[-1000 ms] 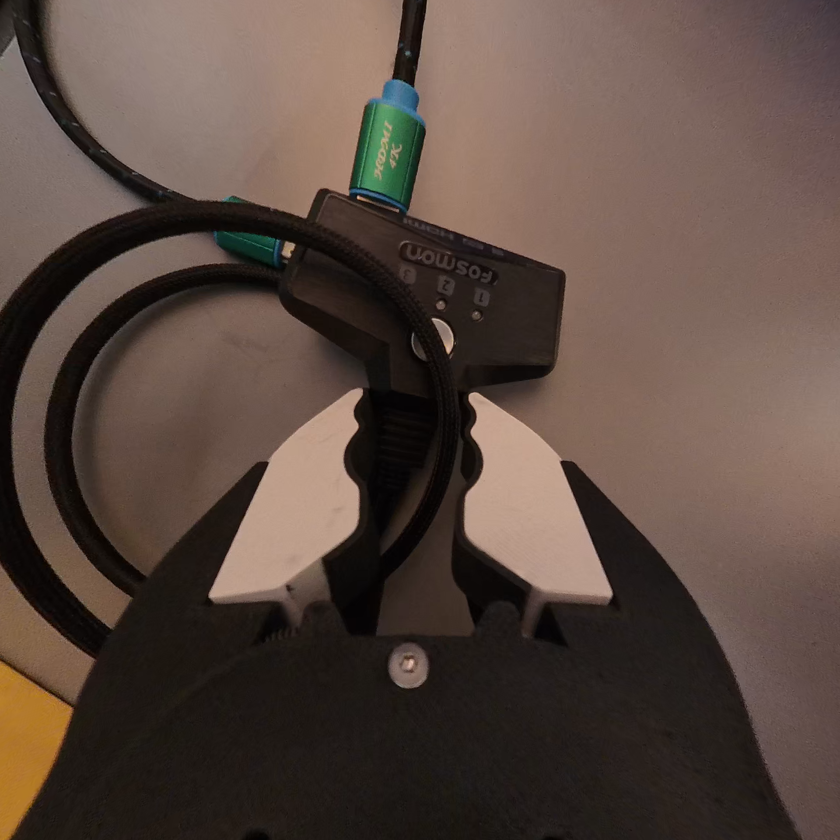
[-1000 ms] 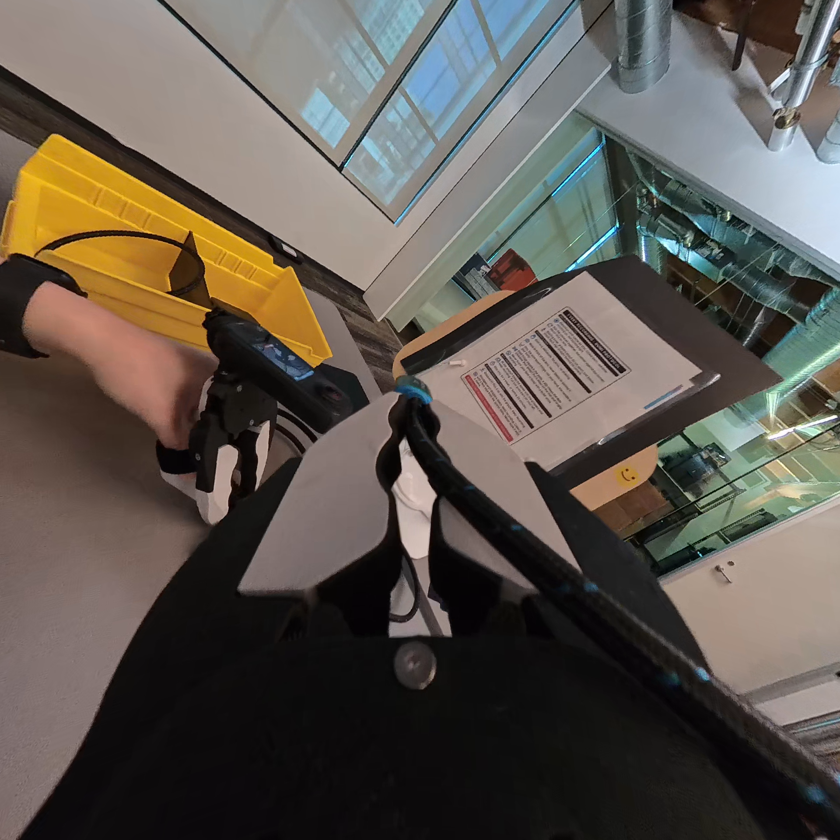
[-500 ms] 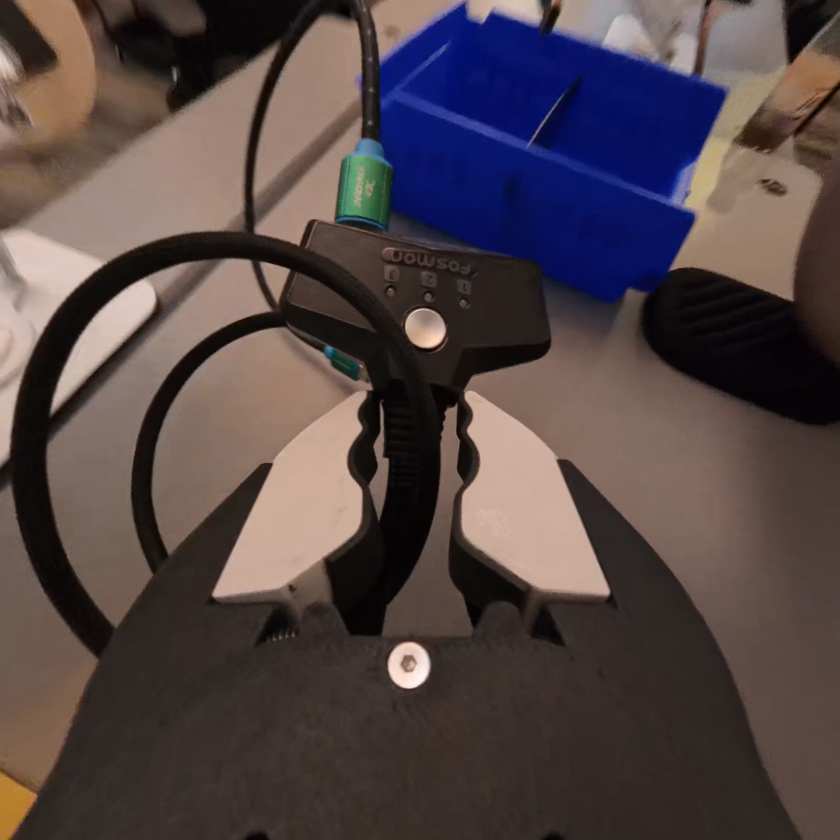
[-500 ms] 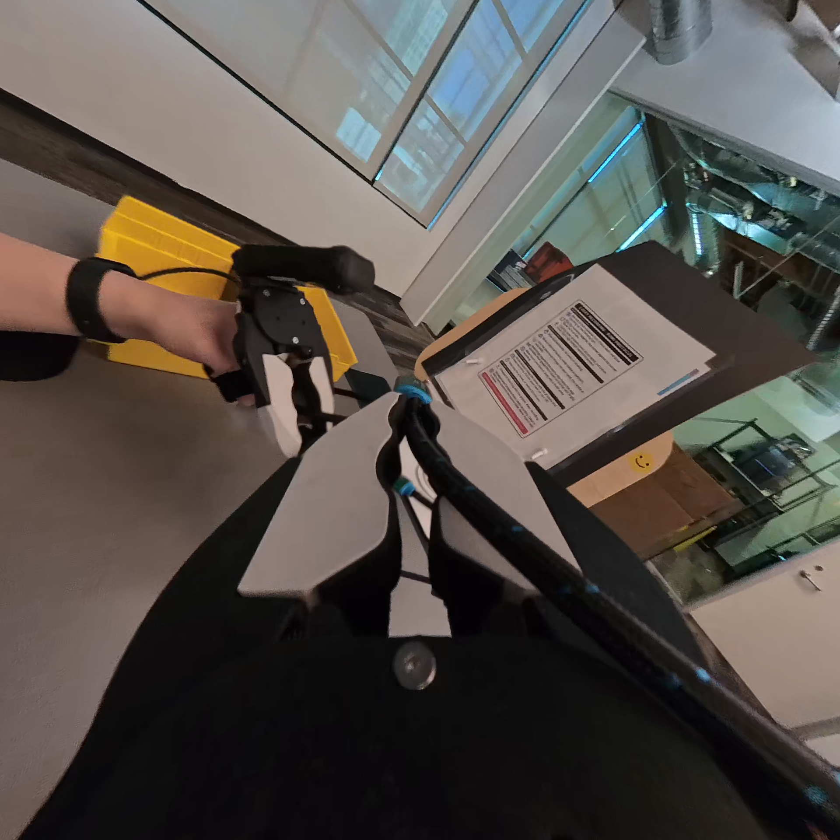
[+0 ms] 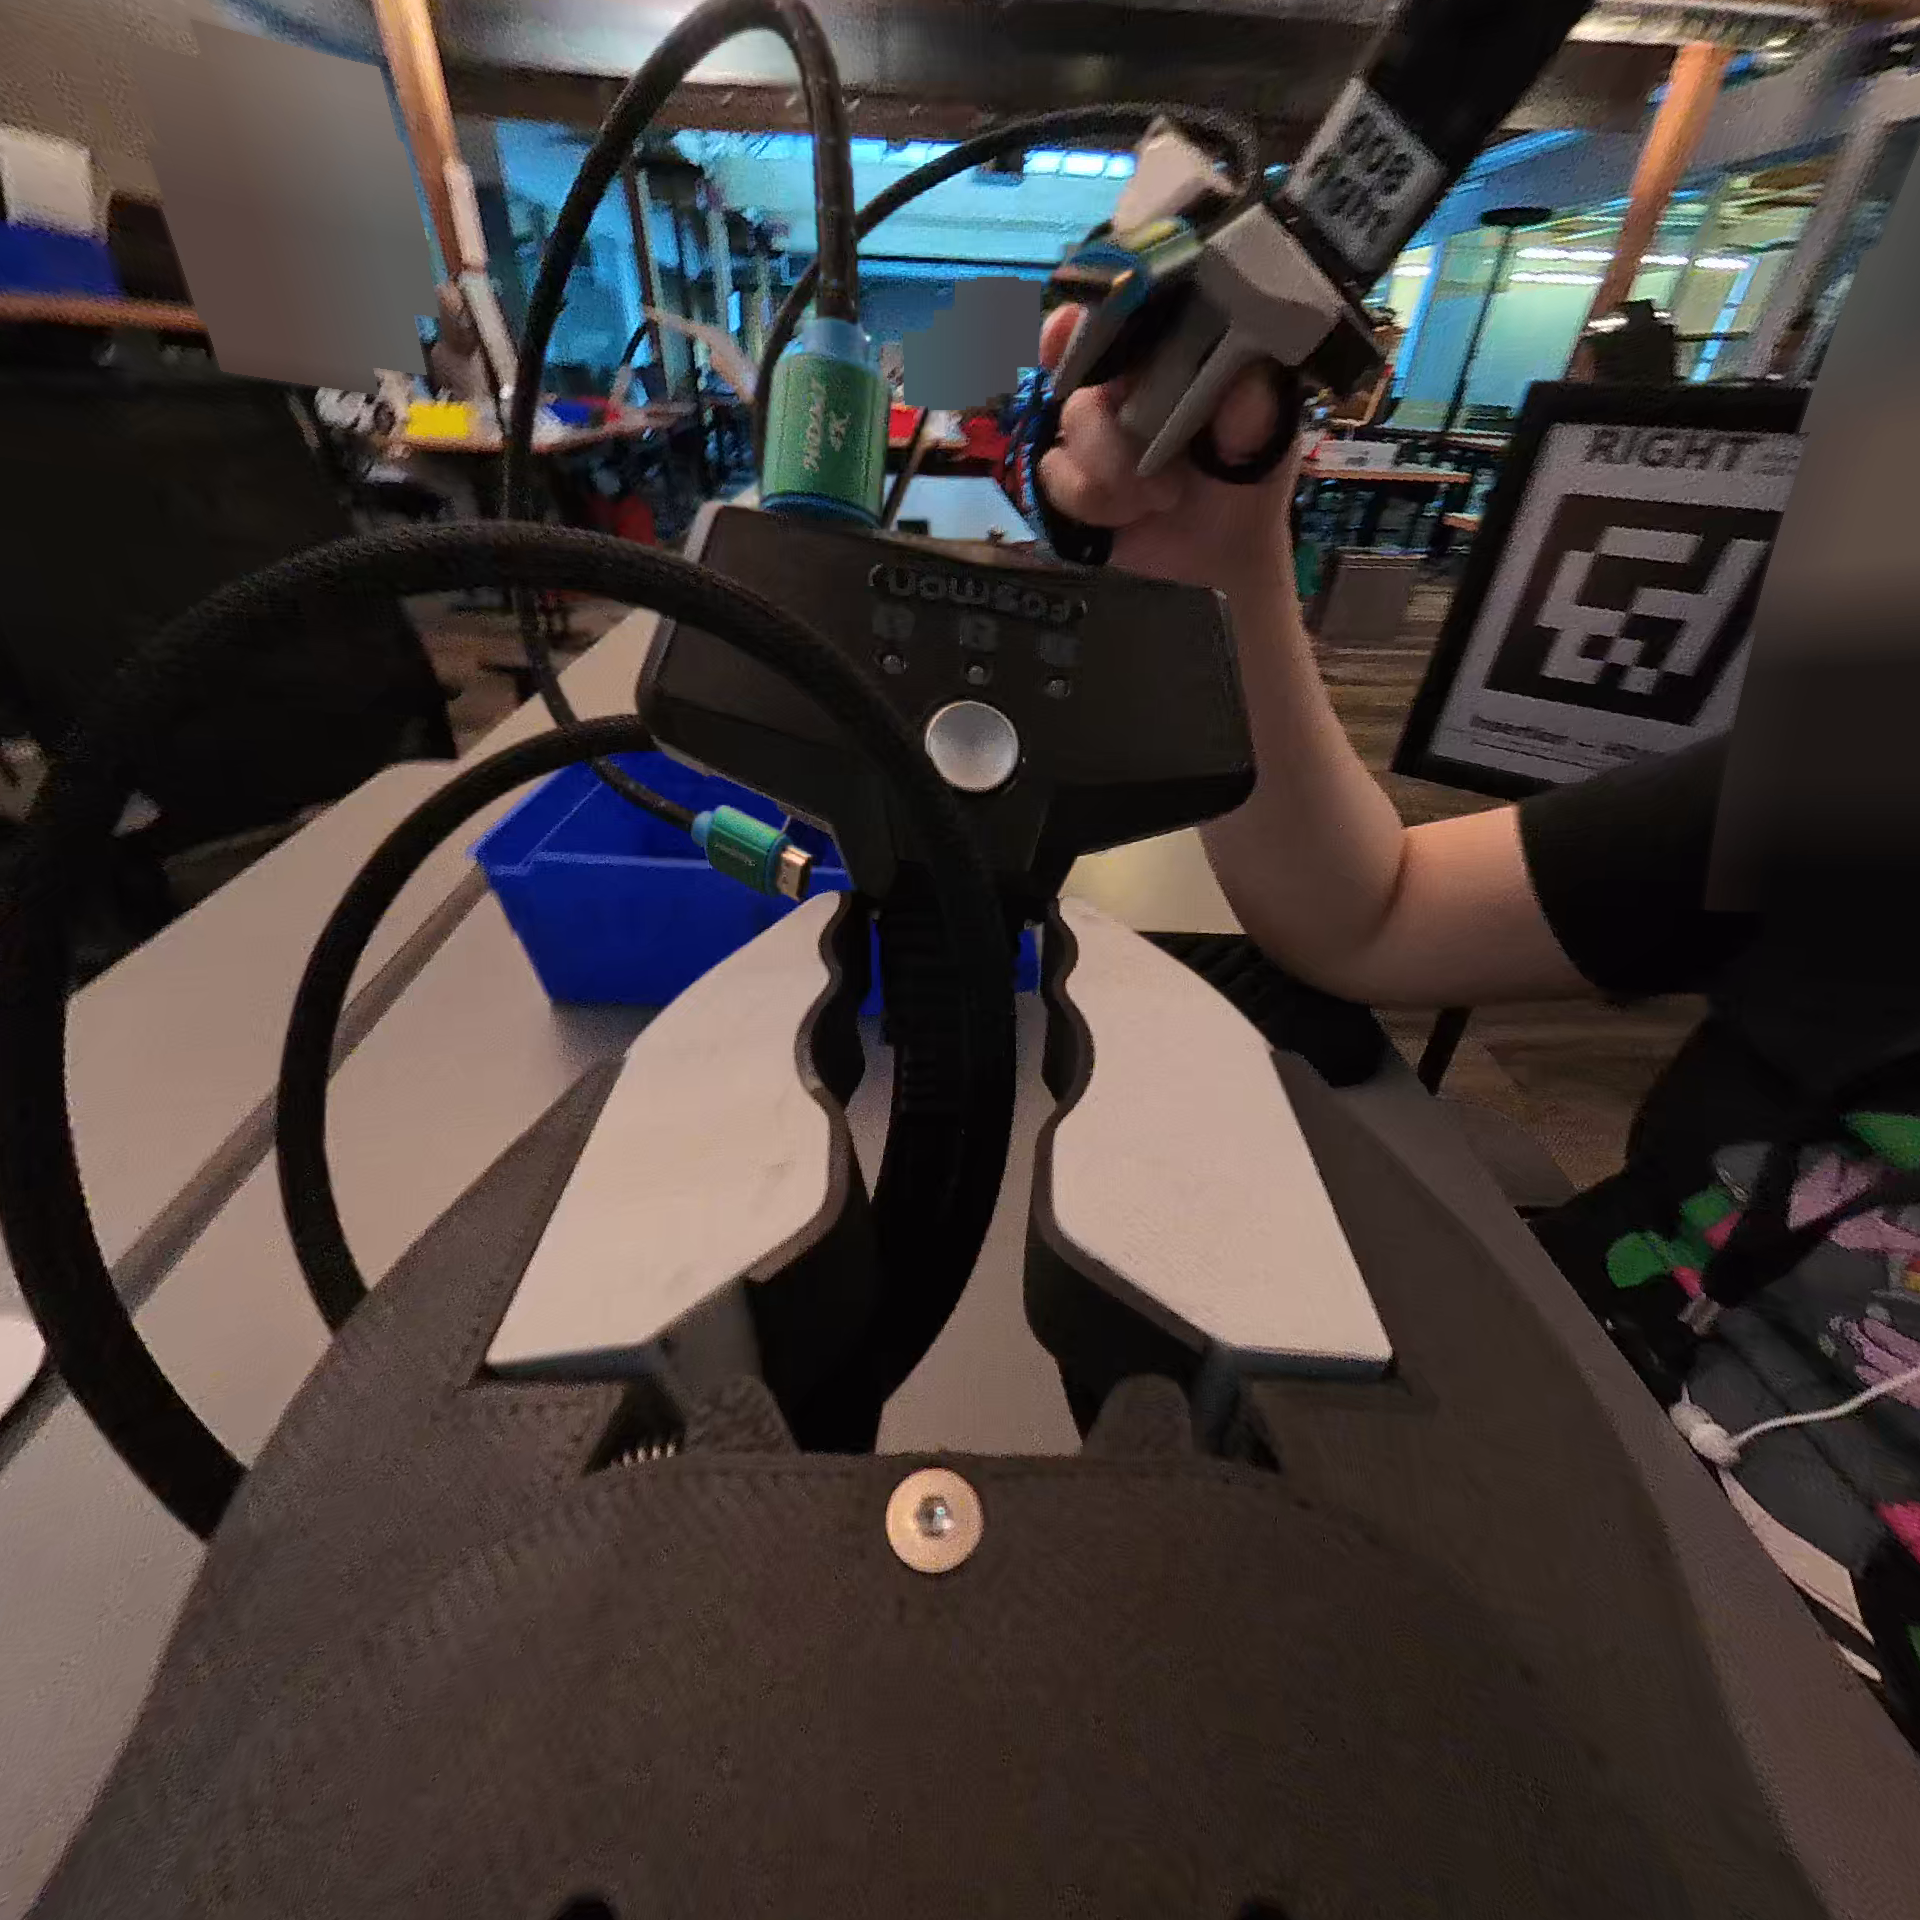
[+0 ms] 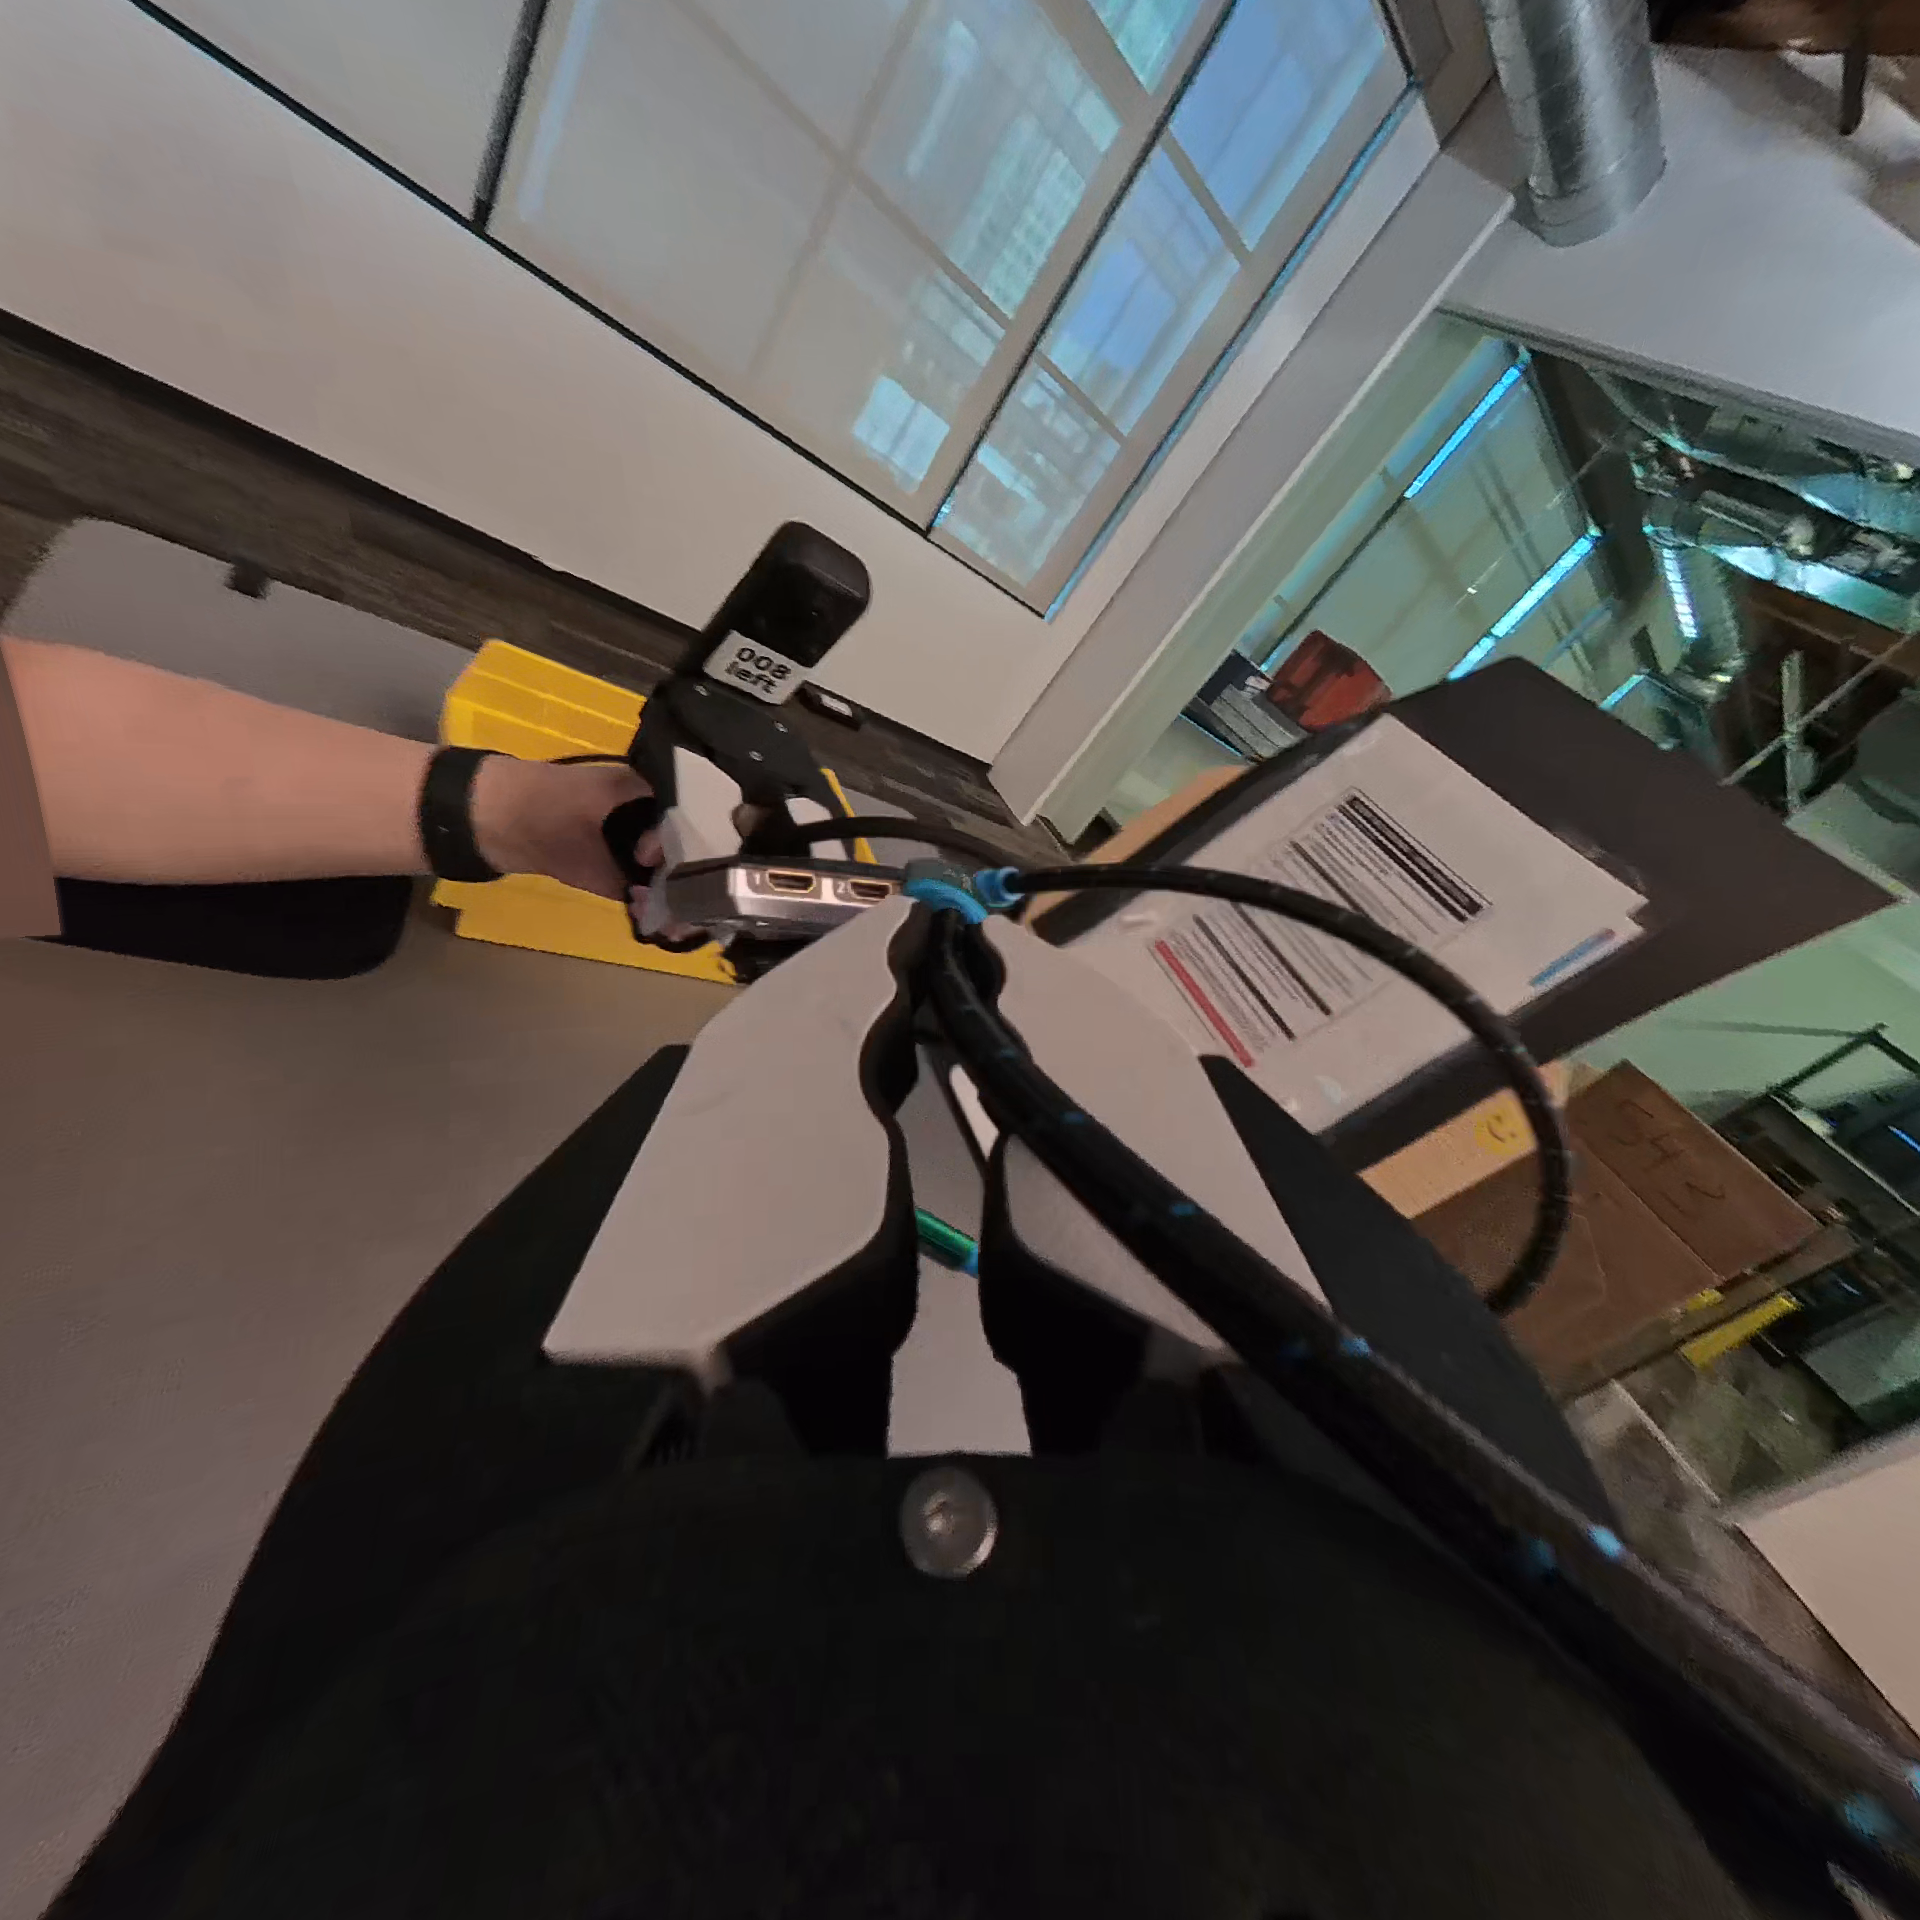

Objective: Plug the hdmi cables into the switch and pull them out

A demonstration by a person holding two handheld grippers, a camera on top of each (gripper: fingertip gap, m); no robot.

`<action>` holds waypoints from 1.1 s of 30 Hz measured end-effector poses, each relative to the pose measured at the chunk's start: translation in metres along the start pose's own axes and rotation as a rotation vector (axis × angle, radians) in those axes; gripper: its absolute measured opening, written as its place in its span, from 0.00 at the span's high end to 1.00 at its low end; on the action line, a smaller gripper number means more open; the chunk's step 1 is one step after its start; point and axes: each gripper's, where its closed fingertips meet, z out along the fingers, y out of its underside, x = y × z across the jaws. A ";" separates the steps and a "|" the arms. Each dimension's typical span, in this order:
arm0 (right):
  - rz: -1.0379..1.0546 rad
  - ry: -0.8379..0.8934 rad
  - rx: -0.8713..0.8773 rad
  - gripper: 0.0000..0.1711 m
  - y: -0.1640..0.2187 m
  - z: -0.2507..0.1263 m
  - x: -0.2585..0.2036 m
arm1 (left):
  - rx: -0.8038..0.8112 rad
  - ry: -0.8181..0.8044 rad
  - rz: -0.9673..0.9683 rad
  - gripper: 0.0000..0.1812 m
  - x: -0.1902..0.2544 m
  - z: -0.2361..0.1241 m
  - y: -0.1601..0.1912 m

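My left gripper [image 5: 940,925] is shut on the tail of the black HDMI switch [image 5: 1122,665] and holds it up off the table. One green HDMI plug [image 5: 821,426] sits in the switch's far side. A second green plug [image 5: 748,847] hangs loose below it. My right gripper [image 6: 940,925] is shut on a blue-collared HDMI plug [image 6: 940,899], just in front of the switch [image 6: 717,894], whose two open ports face it. In the left wrist view the right gripper [image 5: 1132,281] is above and behind the switch. The held plug's tip is hidden by the fingers.
A blue bin [image 5: 623,914] stands on the grey table [image 5: 208,1039] behind the switch. A yellow bin [image 6: 520,914] sits behind the left hand. A sign board [image 6: 1403,904] stands to the right. Black cable loops [image 5: 332,1039] hang on the left.
The left gripper has lifted the switch from the table and tilted it up to level. The right gripper and its plug have come close to the switch's ports.
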 end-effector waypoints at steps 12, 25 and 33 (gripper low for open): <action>0.038 -0.282 -0.033 0.96 -0.014 0.001 -0.056 | 0.014 0.160 0.105 0.83 0.041 0.007 -0.010; -0.114 -0.273 -0.021 0.96 -0.016 0.010 -0.067 | 0.015 0.202 0.096 0.83 0.048 0.004 -0.012; -0.157 -0.284 -0.026 0.96 -0.012 0.013 -0.072 | -0.014 0.207 0.100 0.83 0.049 0.007 -0.007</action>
